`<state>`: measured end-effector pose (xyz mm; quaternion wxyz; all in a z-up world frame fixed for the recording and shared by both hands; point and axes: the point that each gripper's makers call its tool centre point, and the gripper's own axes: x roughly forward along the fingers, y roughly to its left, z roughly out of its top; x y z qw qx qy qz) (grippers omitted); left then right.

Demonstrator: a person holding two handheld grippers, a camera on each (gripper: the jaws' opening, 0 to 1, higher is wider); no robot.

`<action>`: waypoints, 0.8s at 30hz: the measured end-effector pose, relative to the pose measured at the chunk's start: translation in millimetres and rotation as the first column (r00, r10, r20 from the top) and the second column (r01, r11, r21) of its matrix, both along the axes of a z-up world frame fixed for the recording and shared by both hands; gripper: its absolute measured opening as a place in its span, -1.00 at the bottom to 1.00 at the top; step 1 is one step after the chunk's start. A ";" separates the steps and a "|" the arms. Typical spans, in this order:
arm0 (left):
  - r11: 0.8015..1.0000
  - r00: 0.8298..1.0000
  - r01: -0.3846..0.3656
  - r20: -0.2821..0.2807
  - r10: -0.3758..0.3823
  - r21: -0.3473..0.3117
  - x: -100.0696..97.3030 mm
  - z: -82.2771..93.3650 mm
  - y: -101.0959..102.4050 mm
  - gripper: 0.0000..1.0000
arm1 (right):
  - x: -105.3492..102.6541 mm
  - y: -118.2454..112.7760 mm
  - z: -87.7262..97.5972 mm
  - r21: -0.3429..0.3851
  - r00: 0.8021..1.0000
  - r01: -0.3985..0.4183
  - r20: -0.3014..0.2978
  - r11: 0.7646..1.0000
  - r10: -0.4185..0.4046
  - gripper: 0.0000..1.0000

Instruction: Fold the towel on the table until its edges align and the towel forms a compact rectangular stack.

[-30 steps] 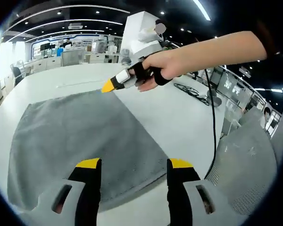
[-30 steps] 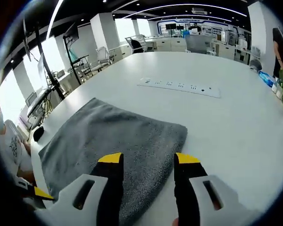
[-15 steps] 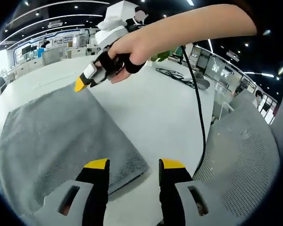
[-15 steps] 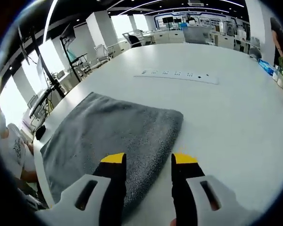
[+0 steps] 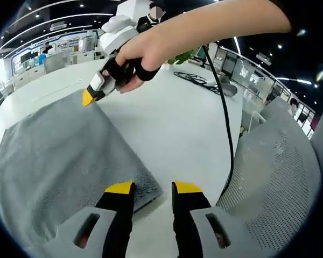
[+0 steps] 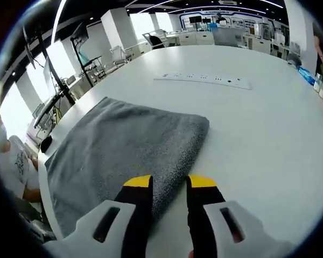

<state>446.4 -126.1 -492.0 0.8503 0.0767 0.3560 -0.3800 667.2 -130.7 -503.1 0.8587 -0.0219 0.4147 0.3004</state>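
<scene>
I've got the gray towel already doubled on the table, my left gripper and right gripper both narrowed over its edge, no grip visible yet, folds remaining.

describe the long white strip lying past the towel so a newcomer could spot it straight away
On the big white table, look beyond the far edge of the grey towel. There a flat white power strip lies alone, marked by its row of small dark sockets.

The towel is grey cloth with a nubbly, matt terry pile. The counter looks smooth and white, faintly sheened. Each claw, left and right, has hard plastic jaws, yellow-tipped over black and pale grey.
</scene>
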 end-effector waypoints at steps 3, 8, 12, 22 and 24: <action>0.999 1.000 0.022 0.000 -0.022 0.027 -0.5 -3.7 -2.2 -0.50 | 6.4 -0.1 -6.5 0.000 1.000 0.004 -0.004 1.000 -0.004 -0.62; 0.997 0.999 0.045 -0.013 -0.044 0.070 -2.1 -14.1 -4.1 -0.53 | 3.2 -2.1 -1.6 -0.009 1.000 0.010 0.005 1.000 -0.010 -0.78; 0.990 0.998 0.060 -0.028 -0.057 0.126 -6.4 -23.5 -3.7 -0.54 | 3.5 -3.2 -4.4 -0.027 1.000 0.002 0.003 1.000 -0.002 -0.79; 0.990 1.000 -0.014 -0.021 0.017 0.140 0.5 -23.8 -0.3 -0.62 | 10.7 -6.2 -14.4 -0.047 1.000 0.005 0.009 0.999 -0.004 -0.87; 0.990 1.000 -0.015 -0.024 0.018 0.143 -0.1 -23.8 -0.3 -0.64 | 9.3 -5.9 -13.4 -0.051 1.000 -0.001 0.017 0.999 0.002 -0.89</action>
